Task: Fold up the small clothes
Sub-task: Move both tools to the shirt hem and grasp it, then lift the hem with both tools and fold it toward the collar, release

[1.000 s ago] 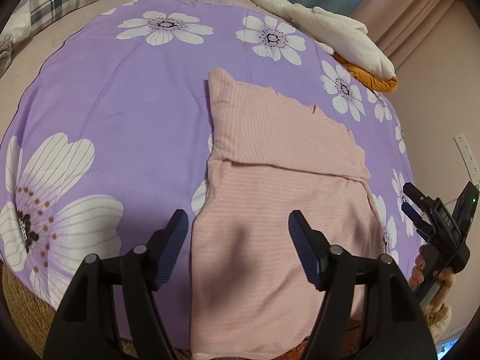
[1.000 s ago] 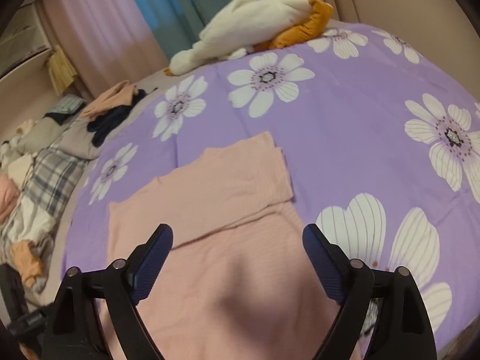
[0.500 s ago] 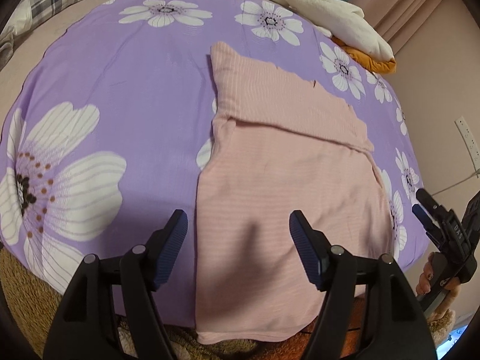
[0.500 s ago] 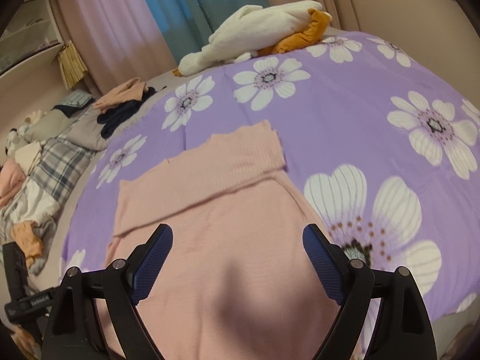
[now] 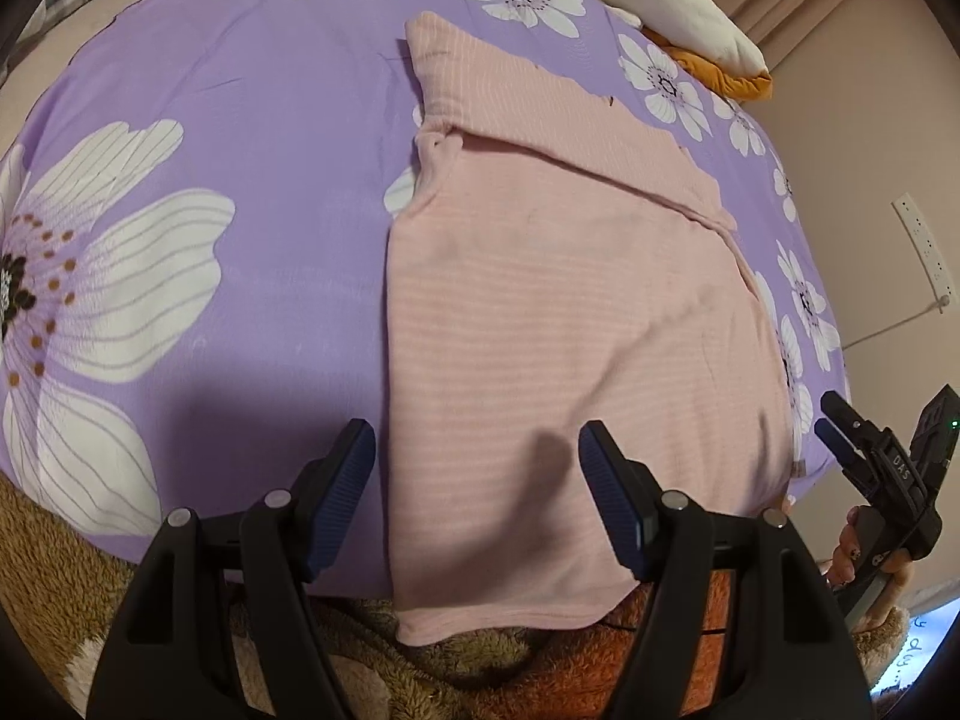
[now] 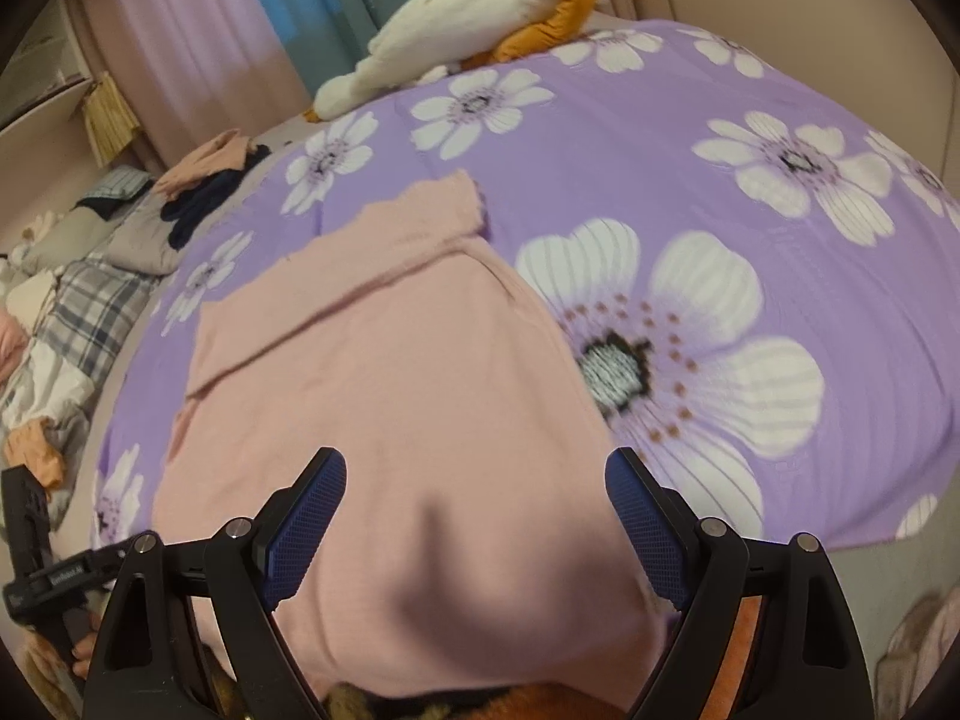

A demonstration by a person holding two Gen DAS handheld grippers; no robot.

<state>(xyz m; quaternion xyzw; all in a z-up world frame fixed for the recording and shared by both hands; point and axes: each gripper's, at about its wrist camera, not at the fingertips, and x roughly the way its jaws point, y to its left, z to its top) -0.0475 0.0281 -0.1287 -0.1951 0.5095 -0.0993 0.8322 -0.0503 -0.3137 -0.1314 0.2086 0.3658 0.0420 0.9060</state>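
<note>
A pink ribbed garment (image 5: 570, 300) lies flat on the purple flowered bedspread (image 5: 210, 150), its far part folded across and its near hem hanging over the bed's edge. It also shows in the right wrist view (image 6: 390, 390). My left gripper (image 5: 477, 498) is open and empty, above the garment's near left hem. My right gripper (image 6: 474, 528) is open and empty, above the near hem. The right gripper also shows at the right edge of the left wrist view (image 5: 840, 432).
A white and orange plush toy (image 6: 480, 18) lies at the far side of the bed. Piled clothes and a plaid cloth (image 6: 90, 312) lie at the left. A brown fuzzy rug (image 5: 60, 570) is below the bed's edge. A wall with a socket strip (image 5: 921, 246) stands right.
Both grippers have drawn back toward the near edge of the bed, both staying open. The garment's near hem and the rug below have come into view.
</note>
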